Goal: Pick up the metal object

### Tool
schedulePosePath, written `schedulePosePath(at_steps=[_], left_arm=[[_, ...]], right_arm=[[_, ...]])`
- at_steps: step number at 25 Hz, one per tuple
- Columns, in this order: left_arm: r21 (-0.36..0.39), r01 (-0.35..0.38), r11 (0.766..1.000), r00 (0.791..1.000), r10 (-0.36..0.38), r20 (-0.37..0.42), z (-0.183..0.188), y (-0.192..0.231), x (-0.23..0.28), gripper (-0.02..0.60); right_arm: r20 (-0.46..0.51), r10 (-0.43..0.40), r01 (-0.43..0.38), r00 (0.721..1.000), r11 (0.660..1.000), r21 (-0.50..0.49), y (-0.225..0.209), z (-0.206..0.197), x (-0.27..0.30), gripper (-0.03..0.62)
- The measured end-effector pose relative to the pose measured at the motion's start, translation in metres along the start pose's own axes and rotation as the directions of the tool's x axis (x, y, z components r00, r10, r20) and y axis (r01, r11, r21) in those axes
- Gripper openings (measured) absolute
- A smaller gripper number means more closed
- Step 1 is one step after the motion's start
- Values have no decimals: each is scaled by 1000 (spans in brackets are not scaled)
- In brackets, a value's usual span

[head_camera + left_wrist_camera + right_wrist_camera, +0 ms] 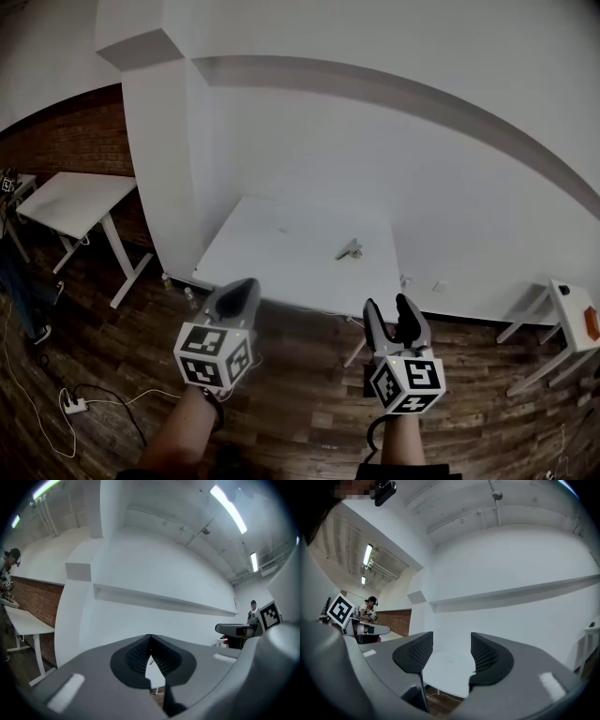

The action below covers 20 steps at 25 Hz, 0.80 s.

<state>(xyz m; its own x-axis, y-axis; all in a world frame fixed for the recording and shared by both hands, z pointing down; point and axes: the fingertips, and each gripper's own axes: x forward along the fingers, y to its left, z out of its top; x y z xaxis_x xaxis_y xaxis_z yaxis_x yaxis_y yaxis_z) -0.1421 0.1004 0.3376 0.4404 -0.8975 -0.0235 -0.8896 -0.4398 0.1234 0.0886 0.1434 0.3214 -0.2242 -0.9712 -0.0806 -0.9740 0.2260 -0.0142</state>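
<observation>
Nearest, at 7 o'clock, the left gripper [246, 286] has its jaws pressed together on nothing. At 5 o'clock the right gripper [388, 307] has its jaws spread and empty. Farther off, toward 12 o'clock, the metal object [350, 249] lies on the white table [272, 253], well apart from both.

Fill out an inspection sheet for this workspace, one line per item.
Surface: white table, ahead of both tongs.
Job's things: metal object lies on the table's right half, untouched.
Clutter: nothing seen.
Grippers: left tongs shut, empty; right tongs open, empty; both short of the table.
Cables: power strip and white cord on the floor, far left.
Surroundings: wood floor, brick wall, side table at left.
</observation>
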Motion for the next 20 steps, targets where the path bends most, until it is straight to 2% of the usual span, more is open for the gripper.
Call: schedulePosePath(at_steps=[5,9,14,20], left_arm=[[9,-10,1000,1000,10,-1,-5,12,14,-2],[14,-4,1000,1000,4,-1,-8,37,38,-2],[17,34,999,999,-34,-16,-15,74,97,-2],[33,101,994,995,-101,-19,-14,92,172,-2]], right_arm=[[-29,0,0,1000,1000,-7,-10,-16,22,276],[-45,-36,36,998,999,-2,-23,-32,51,273],[-66,-101,101,993,995,-15,-42,-55,103,273],[-86,-154,154,984,988,-16,-71,-74,164,272]])
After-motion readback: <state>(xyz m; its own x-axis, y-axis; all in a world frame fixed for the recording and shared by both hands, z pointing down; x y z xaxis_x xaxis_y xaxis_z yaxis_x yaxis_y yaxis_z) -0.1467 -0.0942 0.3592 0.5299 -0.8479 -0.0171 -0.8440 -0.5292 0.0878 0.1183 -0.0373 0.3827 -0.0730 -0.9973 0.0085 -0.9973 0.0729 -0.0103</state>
